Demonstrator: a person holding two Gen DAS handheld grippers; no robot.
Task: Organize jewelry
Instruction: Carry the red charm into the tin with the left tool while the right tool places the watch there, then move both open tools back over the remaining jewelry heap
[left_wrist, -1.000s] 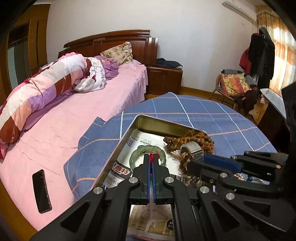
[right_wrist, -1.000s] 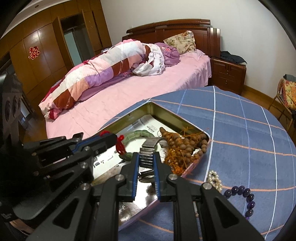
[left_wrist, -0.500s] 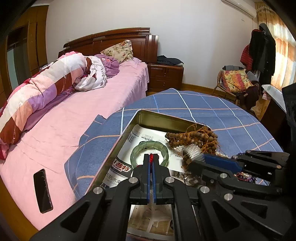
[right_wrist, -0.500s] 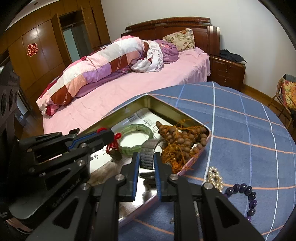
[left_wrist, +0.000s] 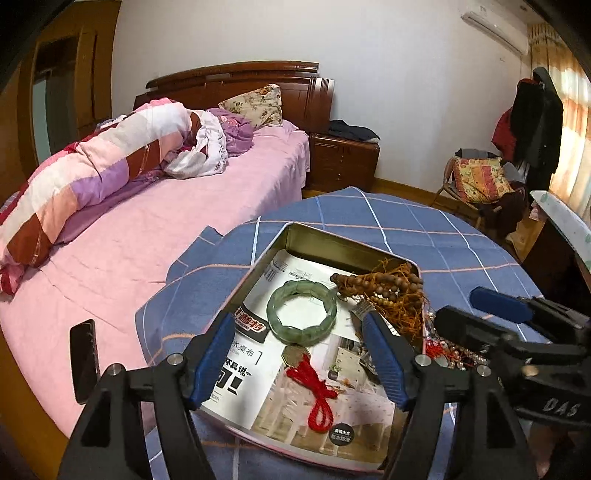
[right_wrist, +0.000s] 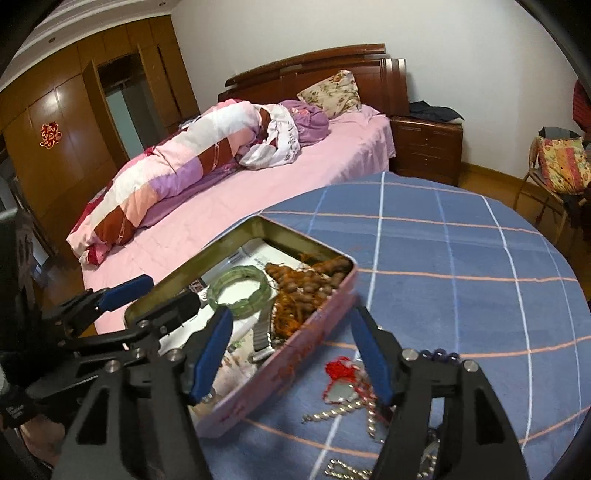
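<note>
On the desk (left_wrist: 443, 236) with its blue checked cloth, a shallow rectangular metal tin (left_wrist: 332, 240) lined with glossy printed paper holds, left to right, a smooth green jade bangle (left_wrist: 301, 310), a red knotted cord (left_wrist: 317, 391) and tangled brown wooden beads (left_wrist: 384, 288). Left gripper (left_wrist: 299, 363) fingers have just spread, released, cord lying between. Right gripper (right_wrist: 291, 356) fingers, also just opened, straddle the tin's rim; a metal watch band (right_wrist: 263, 332) lies inside it, while silver chains (right_wrist: 343, 410) lie outside.
</note>
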